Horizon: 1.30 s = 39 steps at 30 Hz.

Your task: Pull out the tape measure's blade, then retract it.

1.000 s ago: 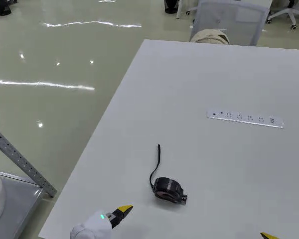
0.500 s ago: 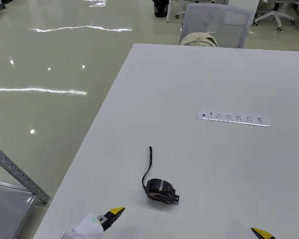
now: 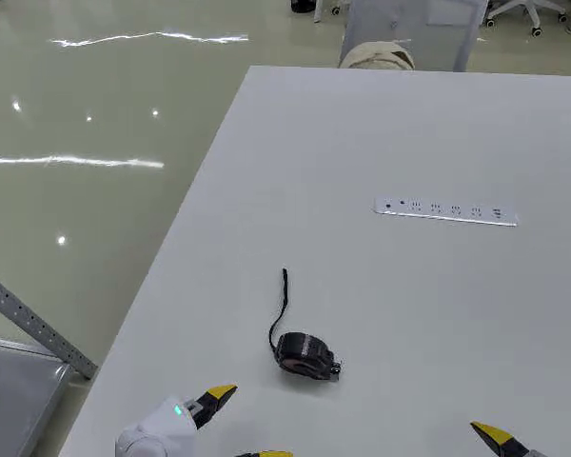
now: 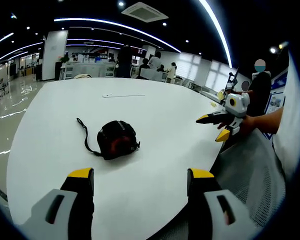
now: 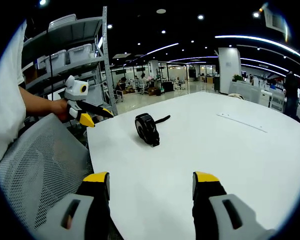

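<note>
A black tape measure (image 3: pixel 305 354) lies on the white table (image 3: pixel 381 133) near its front edge. Its blade is in and its black wrist strap (image 3: pixel 281 303) trails away from me. In the left gripper view the tape measure (image 4: pixel 117 140) sits just ahead of my left gripper (image 4: pixel 141 175), which is open and empty. My right gripper (image 5: pixel 151 177) is open too, with the tape measure (image 5: pixel 147 128) farther ahead. In the head view the left gripper (image 3: pixel 243 423) is below and left of the case. A yellow fingertip (image 3: pixel 490 436) of the right gripper shows at the bottom right.
A white power strip (image 3: pixel 445 211) lies flat farther back on the table. A mesh chair (image 3: pixel 414 24) stands at the far edge. The table's left edge drops to a shiny floor, with a metal shelf rail (image 3: pixel 33 328) beside it.
The head camera has shifted slightly. The tape measure lies where it was, and both grippers stay open near the front edge.
</note>
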### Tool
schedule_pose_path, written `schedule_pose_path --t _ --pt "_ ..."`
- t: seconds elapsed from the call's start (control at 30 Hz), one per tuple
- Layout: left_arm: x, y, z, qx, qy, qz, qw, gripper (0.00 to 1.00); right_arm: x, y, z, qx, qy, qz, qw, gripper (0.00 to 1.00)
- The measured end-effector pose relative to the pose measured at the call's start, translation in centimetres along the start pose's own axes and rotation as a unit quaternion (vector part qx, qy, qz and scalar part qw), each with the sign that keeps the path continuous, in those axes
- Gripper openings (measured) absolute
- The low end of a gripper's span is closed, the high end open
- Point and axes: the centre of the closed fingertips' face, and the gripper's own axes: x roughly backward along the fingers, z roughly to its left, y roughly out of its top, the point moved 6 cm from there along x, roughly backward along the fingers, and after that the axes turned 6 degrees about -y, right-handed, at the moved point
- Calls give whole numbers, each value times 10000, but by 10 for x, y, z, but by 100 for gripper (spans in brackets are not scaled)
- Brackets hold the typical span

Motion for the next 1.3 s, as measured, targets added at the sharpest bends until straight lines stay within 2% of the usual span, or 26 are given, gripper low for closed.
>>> schedule_pose_path --t 0.27,0.53,0.97,1.17,1.3 --pt "-9 8 6 -61 -100 -41 9999 76 -7 1 -5 2 85 -3 10000 67" --pt "-18 17 13 -163 -196 6 9997 77 -13 4 -12 20 181 -50 9998 66" --pt "-21 27 31 -427 -316 218 9984 77 -25 17 -28 97 315 -135 9994 66" --pt "-28 29 32 -576 -410 346 9969 75 -31 21 -32 146 391 -151 9990 65" --pt "-30 31 34 -543 -497 309 9968 75 -37 23 -33 176 453 -113 9988 64"
